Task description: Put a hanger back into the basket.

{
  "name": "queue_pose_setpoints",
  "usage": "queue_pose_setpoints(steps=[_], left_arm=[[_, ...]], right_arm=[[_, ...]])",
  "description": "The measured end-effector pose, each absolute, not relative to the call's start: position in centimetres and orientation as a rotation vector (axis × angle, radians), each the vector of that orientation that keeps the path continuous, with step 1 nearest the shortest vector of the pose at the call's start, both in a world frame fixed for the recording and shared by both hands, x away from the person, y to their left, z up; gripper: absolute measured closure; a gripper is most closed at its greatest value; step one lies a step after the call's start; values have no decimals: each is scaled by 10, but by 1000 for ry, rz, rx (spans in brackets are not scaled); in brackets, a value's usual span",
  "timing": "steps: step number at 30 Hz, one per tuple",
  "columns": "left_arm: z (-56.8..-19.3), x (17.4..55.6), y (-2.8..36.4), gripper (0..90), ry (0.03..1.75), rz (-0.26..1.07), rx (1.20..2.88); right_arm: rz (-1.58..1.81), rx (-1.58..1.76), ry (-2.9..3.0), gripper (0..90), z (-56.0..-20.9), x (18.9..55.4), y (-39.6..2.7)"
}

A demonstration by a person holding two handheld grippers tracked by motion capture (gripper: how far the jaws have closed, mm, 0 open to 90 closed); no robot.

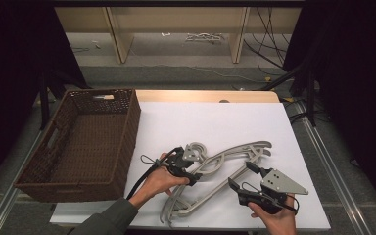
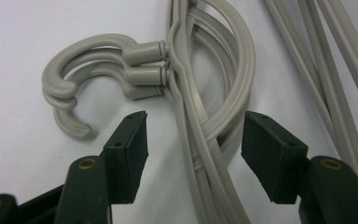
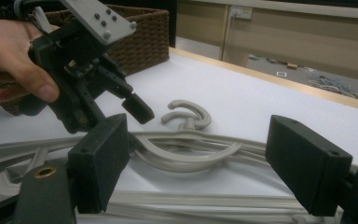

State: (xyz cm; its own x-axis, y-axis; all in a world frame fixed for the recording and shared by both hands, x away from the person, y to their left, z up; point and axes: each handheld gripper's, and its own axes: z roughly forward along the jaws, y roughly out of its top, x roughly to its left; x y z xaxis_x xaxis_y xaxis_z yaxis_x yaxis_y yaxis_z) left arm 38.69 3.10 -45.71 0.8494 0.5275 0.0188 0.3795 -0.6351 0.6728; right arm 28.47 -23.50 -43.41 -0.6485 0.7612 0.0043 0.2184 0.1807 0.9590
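A stack of grey plastic hangers point(image 1: 235, 152) lies on the white tabletop point(image 1: 215, 122), hooks pointing toward the basket. In the left gripper view, the hooks point(image 2: 88, 63) curl at the upper left. My left gripper point(image 2: 198, 140) is open, and its jaws straddle the bundled hanger necks point(image 2: 205, 135) just below the hooks. From above, the left gripper point(image 1: 191, 169) sits over the hook end. My right gripper point(image 1: 242, 176) is open beside the hangers' lower arms. In the right gripper view, the right gripper point(image 3: 205, 158) faces the hangers point(image 3: 186, 156), and the left gripper point(image 3: 88, 79) hovers over them.
A dark brown wicker basket point(image 1: 127, 142) with nothing in it stands at the table's left, also seen as the basket point(image 3: 142, 32) behind the left hand. Cables trail from both grippers. Beyond the table's far edge are wooden furniture legs and floor cables.
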Motion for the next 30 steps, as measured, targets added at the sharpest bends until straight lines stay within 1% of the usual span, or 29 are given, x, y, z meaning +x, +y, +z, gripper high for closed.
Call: queue_pose_setpoints(steps=[3, 5, 8, 9, 11, 12, 14, 17, 20, 22, 24, 30], left_arm=[[-453, 391, 30, 428, 685, 253, 2309], [-452, 394, 28, 434, 707, 196, 2269], [-450, 399, 23, 446, 731, 183, 2271], [-450, 401, 21, 462, 737, 181, 2282], [-451, 404, 16, 469, 744, 187, 2309], [-449, 407, 17, 468, 730, 179, 2356], [-448, 411, 15, 485, 747, 163, 2335], [-447, 415, 13, 504, 763, 156, 2357], [-451, 417, 10, 527, 818, 143, 2341], [-452, 420, 11, 535, 803, 142, 2388], [-455, 420, 9, 547, 836, 129, 2372], [-458, 424, 6, 588, 834, 105, 2402]], right_arm=[[1475, 914, 1979, 227, -434, 285, -235], [1485, 914, 1978, 227, -435, 285, -234], [1485, 908, 1980, 228, -434, 285, -234], [1441, 917, 2007, 228, -433, 284, -236], [1477, 910, 1985, 228, -434, 285, -234], [1485, 908, 1985, 228, -434, 285, -234], [1460, 911, 1995, 228, -433, 285, -235], [1490, 903, 1985, 229, -434, 285, -234], [1459, 907, 1998, 229, -433, 285, -235], [1460, 906, 1998, 229, -433, 285, -235], [1459, 905, 1998, 230, -433, 285, -235], [1461, 905, 1993, 231, -434, 285, -235]])
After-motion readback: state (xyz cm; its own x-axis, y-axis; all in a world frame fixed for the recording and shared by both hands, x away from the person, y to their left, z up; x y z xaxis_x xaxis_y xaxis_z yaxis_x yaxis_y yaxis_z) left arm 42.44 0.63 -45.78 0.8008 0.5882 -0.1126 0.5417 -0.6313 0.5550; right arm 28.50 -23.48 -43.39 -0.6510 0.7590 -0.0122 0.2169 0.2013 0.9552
